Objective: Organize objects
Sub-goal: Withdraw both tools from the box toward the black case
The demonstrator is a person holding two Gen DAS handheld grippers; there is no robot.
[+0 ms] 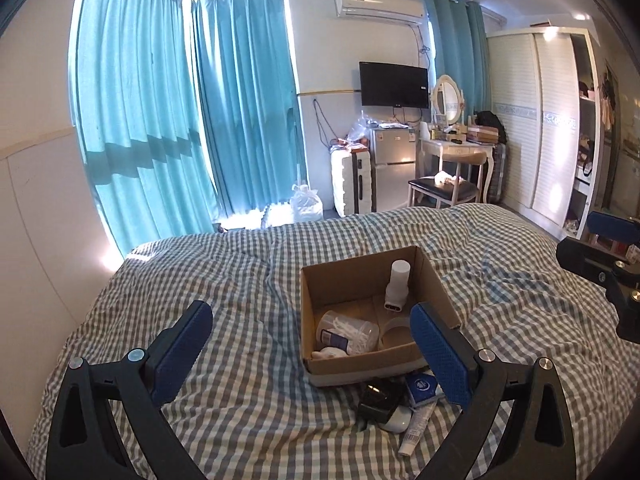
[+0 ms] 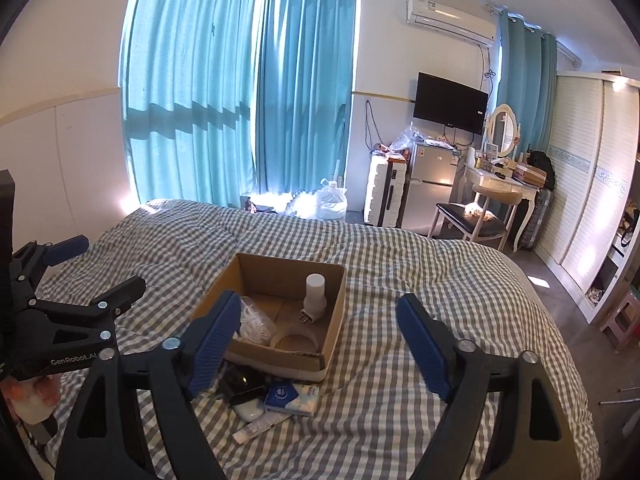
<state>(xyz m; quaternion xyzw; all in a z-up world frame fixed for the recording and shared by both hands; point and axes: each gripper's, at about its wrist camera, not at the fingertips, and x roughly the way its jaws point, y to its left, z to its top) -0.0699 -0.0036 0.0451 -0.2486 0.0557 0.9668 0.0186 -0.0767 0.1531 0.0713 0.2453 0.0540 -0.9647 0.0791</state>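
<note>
Both grippers gape empty | left gripper (image 1: 312,344) | right gripper (image 2: 316,340) | stool (image 2: 624,322) right-view only

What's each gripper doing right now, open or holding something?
Left gripper: open, holding nothing.
Right gripper: open, holding nothing.

Left wrist view: I look forward and slightly down over the bed (image 1: 240,272), cardboard box (image 1: 360,280) near, right of centre.
Right wrist view: same heading, box (image 2: 256,276) left of centre.
Shared: bed, box, curtains (image 1: 240,100), television (image 2: 450,98).
</note>
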